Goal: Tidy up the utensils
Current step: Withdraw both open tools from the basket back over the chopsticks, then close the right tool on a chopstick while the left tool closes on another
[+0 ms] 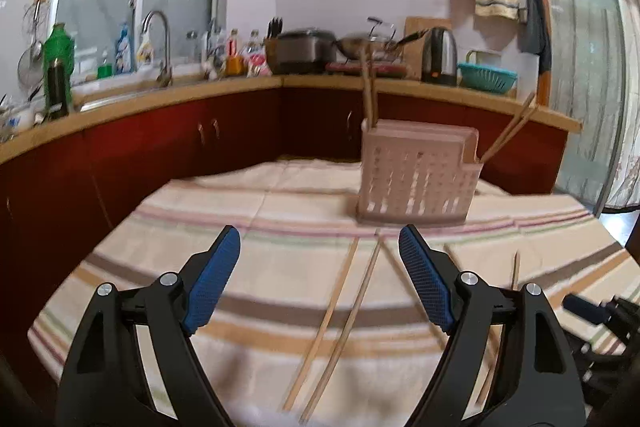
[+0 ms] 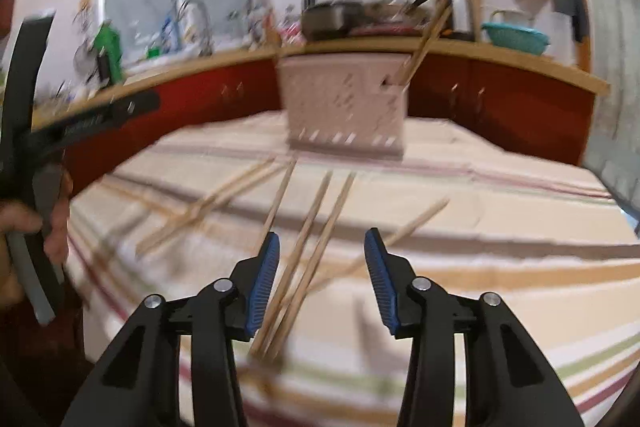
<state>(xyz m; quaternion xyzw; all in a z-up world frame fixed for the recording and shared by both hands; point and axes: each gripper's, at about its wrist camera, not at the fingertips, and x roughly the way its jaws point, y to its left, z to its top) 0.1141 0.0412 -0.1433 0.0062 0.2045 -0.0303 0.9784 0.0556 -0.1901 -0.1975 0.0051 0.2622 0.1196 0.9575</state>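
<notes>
Nearest, the left gripper (image 1: 320, 283) is seen spread wide with nothing between its blue pads, above two loose chopsticks (image 1: 340, 319) that are crossed by a third. The right gripper (image 2: 322, 283) is seen partly open and empty, with a pair of loose chopsticks (image 2: 304, 259) lying between its pads but not pinched. More chopsticks (image 2: 208, 207) are scattered over the striped cloth (image 1: 256, 203). Farther back, a pink slotted holder (image 1: 416, 179) is stood upright, with only a few chopsticks (image 1: 508, 131) already placed in it. Most sorting is judged to be left undone.
</notes>
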